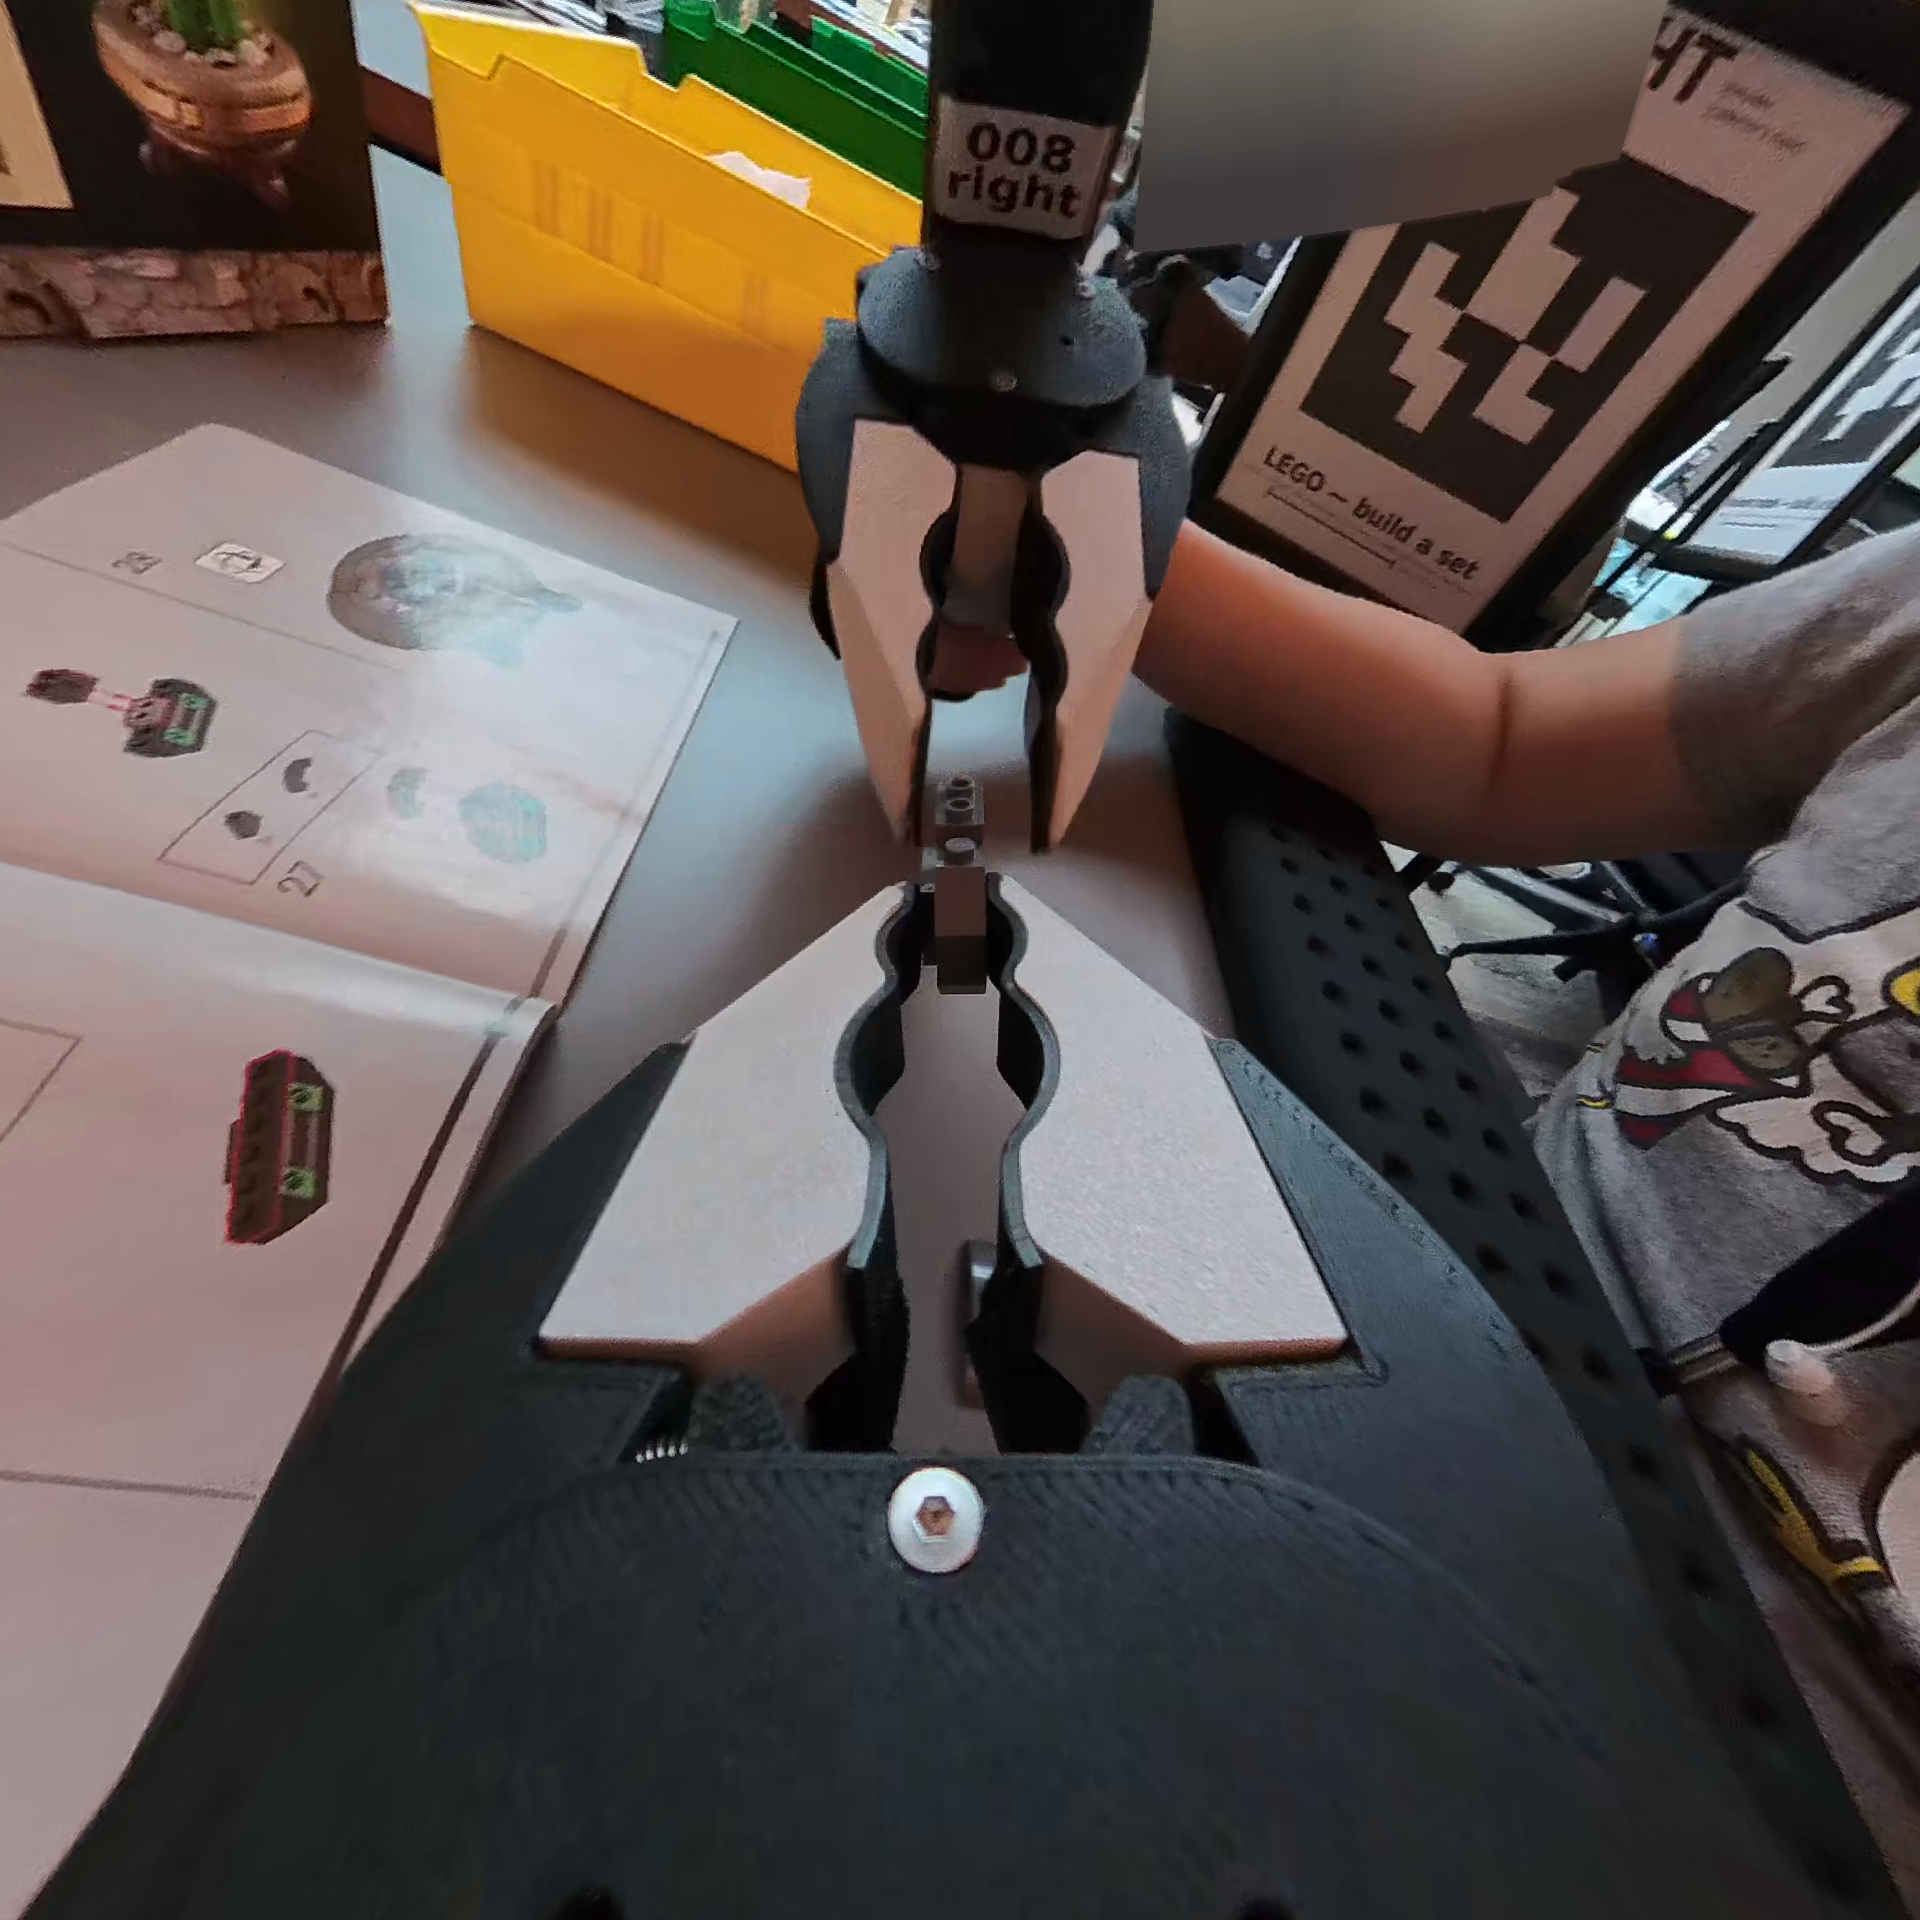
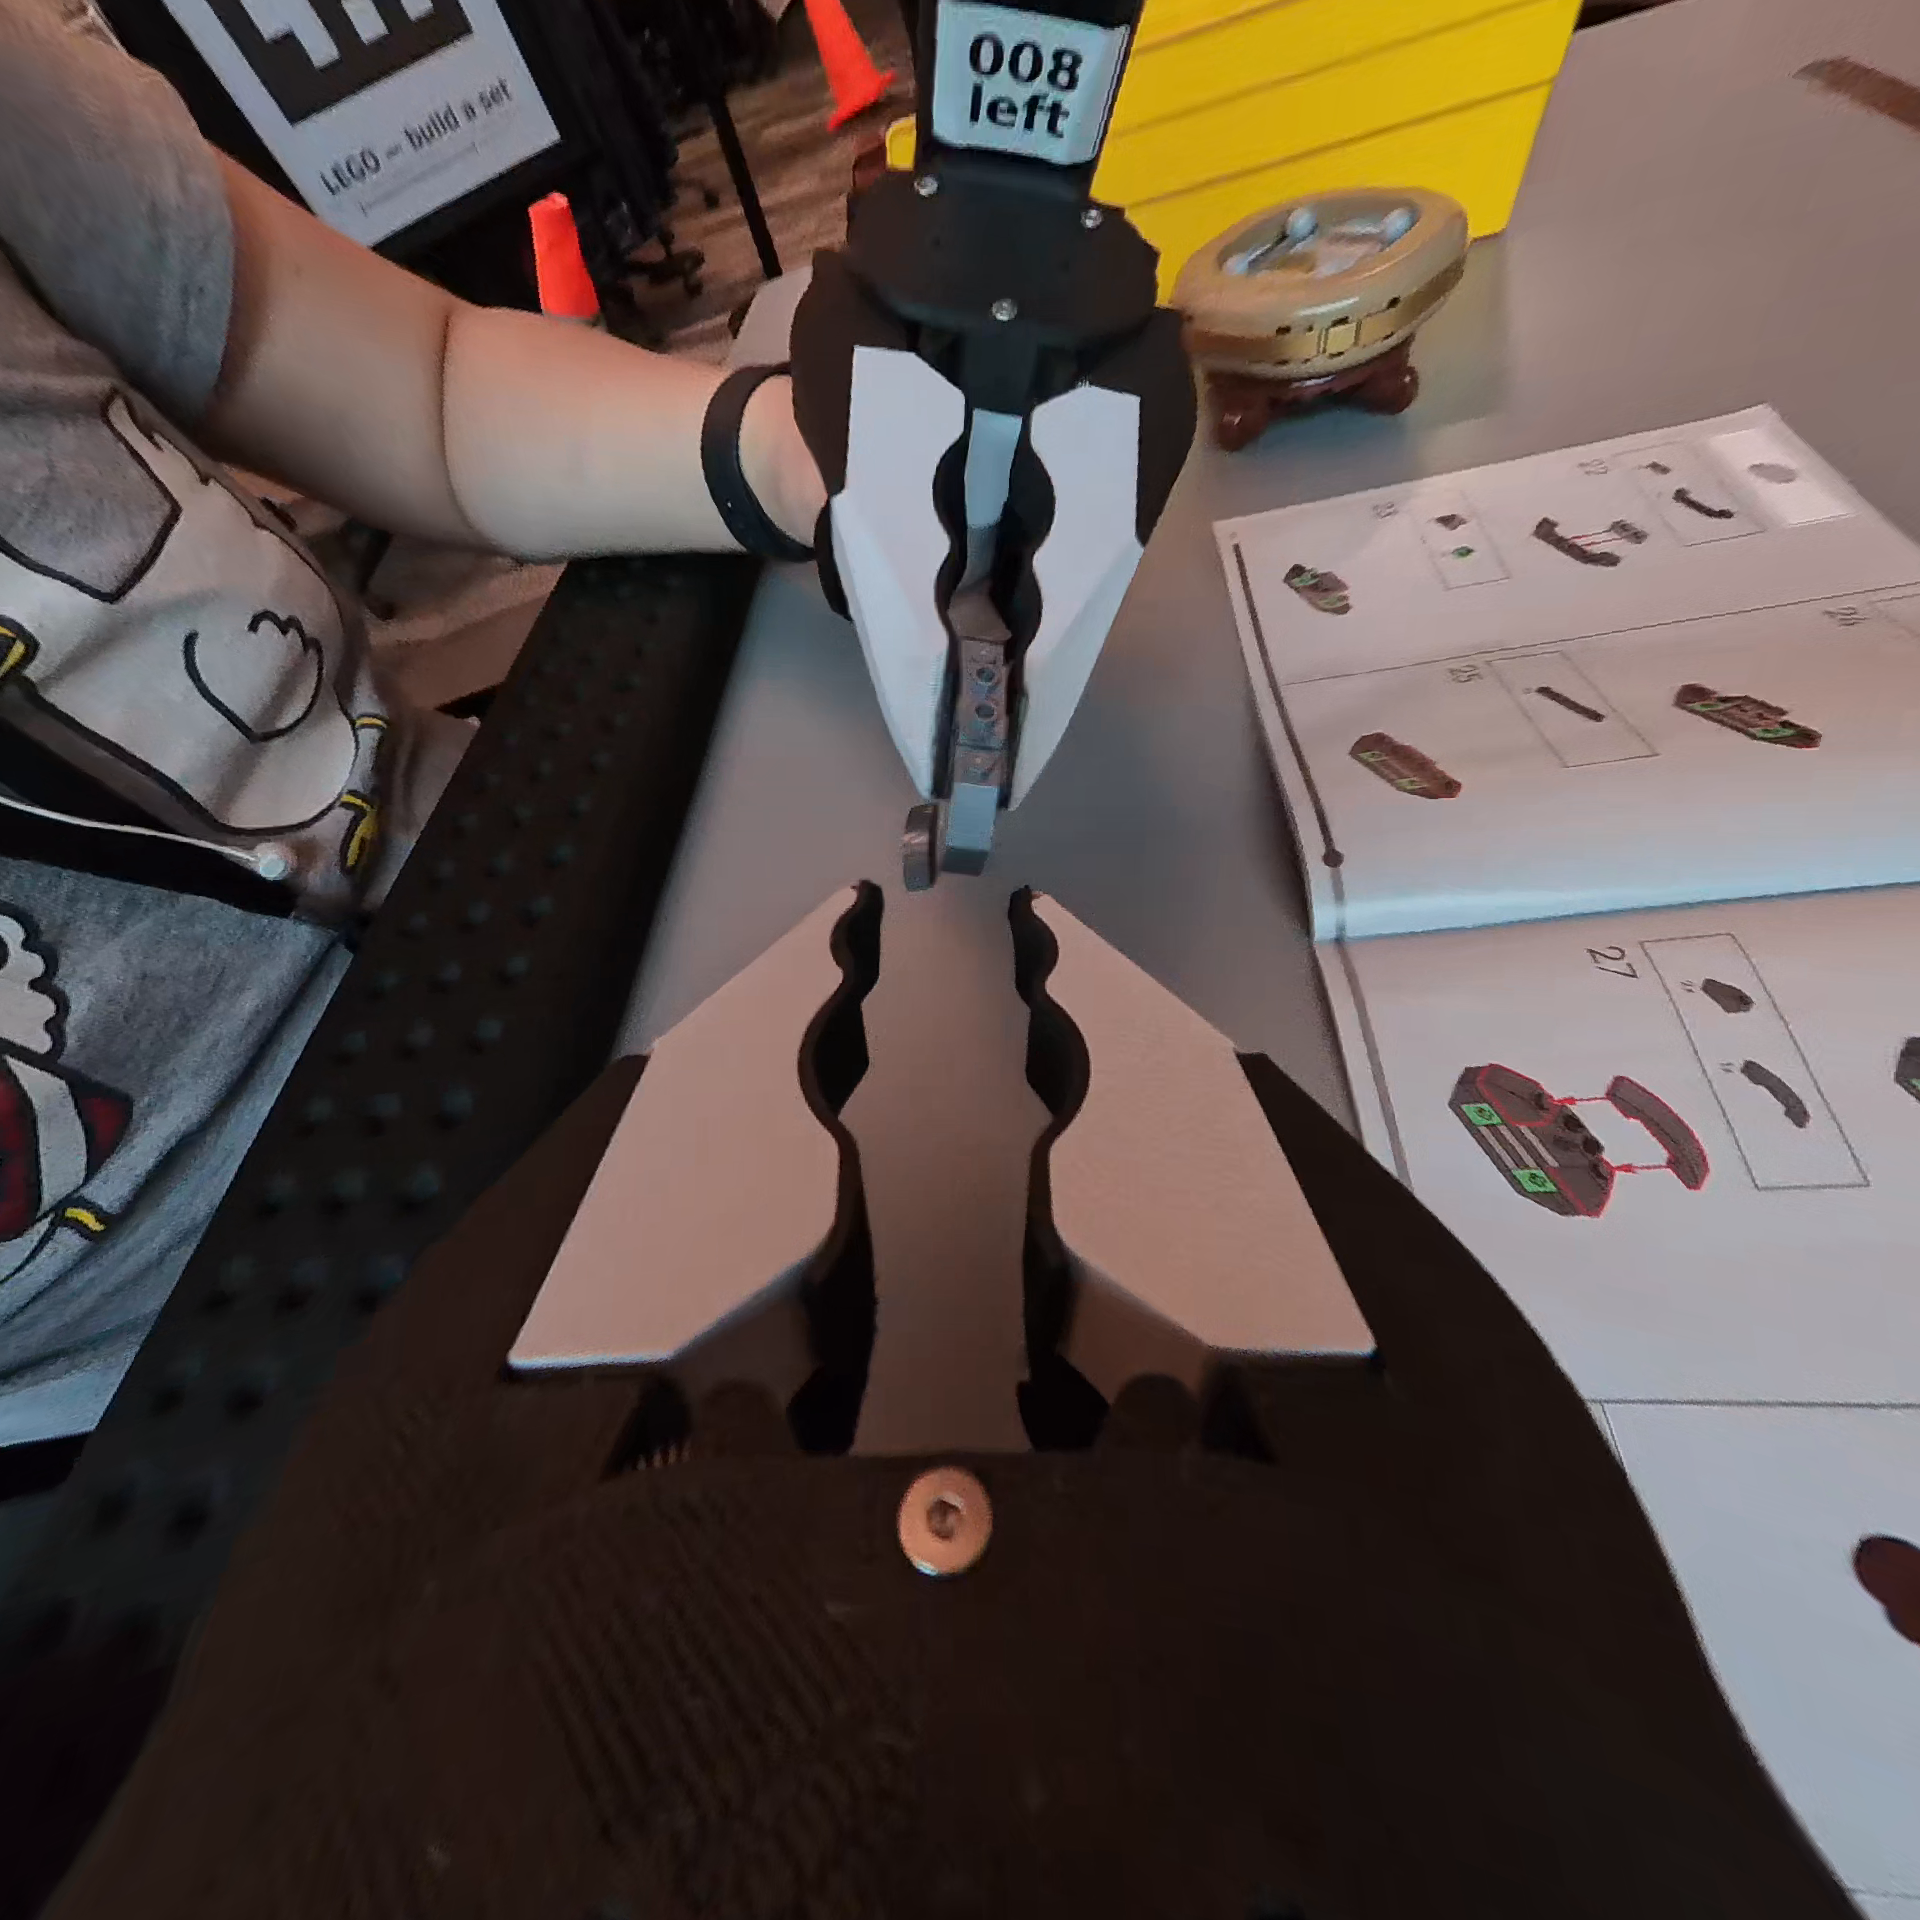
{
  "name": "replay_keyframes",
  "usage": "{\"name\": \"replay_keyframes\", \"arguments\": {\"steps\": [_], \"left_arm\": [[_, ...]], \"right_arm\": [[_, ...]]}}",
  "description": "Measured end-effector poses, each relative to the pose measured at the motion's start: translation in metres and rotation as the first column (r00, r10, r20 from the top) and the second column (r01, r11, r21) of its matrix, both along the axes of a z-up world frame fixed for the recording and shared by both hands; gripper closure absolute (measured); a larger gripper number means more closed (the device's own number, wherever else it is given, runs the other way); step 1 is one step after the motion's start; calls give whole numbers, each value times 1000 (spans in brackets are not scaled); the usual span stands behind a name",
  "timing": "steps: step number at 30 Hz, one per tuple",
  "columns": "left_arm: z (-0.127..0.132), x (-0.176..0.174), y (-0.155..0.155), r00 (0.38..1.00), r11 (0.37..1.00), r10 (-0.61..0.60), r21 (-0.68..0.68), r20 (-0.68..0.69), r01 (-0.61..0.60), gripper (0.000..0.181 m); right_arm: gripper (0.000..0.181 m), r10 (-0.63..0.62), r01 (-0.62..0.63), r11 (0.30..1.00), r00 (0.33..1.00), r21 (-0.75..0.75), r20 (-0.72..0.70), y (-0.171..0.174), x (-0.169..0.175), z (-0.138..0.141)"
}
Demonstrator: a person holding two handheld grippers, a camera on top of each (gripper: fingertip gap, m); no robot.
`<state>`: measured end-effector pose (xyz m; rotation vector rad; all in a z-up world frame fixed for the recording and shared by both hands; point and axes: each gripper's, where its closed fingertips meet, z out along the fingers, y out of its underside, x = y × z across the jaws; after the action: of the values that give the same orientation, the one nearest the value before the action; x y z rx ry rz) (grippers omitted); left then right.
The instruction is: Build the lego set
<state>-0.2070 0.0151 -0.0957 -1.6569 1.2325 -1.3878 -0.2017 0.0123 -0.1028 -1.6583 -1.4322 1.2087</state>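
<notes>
My left gripper (image 1: 954, 888) is shut on a long dark brown brick assembly (image 1: 958, 925) and holds it above the table. In the right wrist view the left gripper (image 2: 971, 805) comes in from the top, with the assembly (image 2: 977, 717) sticking out past its tips. A small round dark piece (image 2: 920, 847) sits against the side of the assembly's free end. My right gripper (image 2: 943, 896) is open and empty, its tips just short of that end. In the left wrist view the right gripper (image 1: 975, 836) faces mine, its fingers either side of the assembly's end without touching it.
An open instruction booklet (image 1: 312, 831) lies on the grey table (image 1: 665, 790), also in the right wrist view (image 2: 1558, 727). A yellow bin (image 1: 644, 260), a green bin (image 1: 790, 83) and the set's box (image 1: 187, 166) stand behind. A tan round pot on a brown stand (image 2: 1325, 301) is nearby. A black perforated board (image 2: 499, 883) lines the table edge by the person. Only a small space, under 4 cm, lies between the two pairs of fingers.
</notes>
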Motion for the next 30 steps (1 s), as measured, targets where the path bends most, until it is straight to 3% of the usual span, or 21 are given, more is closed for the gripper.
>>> {"name": "replay_keyframes", "arguments": {"steps": [3,6,11,14,18,24,30], "left_arm": [[0,5,-6,1000,1000,-19,0,-9,19,172],[-2,8,-10,999,999,-35,-14,-19,35,172],[4,9,-11,999,998,-44,-49,25,45,170],[10,6,-7,998,996,-19,-81,56,23,151],[6,-1,-1,999,995,26,-102,42,-21,147],[35,-9,9,970,973,79,-231,232,-24,161],[51,-24,19,943,976,129,-209,307,-65,164]], "right_arm": [[159,22,-22,999,1000,-28,-6,-5,-5,1],[175,38,-38,996,999,-84,-10,-7,-5,1],[175,15,-21,983,999,-182,-33,-6,-4,7],[175,-12,-9,972,996,-234,-88,-1,-4,15],[175,-55,20,967,990,-253,-132,8,-7,21],[175,-145,66,958,952,-280,-270,22,-34,48],[175,-171,89,962,933,-257,-317,26,-40,62]]}}
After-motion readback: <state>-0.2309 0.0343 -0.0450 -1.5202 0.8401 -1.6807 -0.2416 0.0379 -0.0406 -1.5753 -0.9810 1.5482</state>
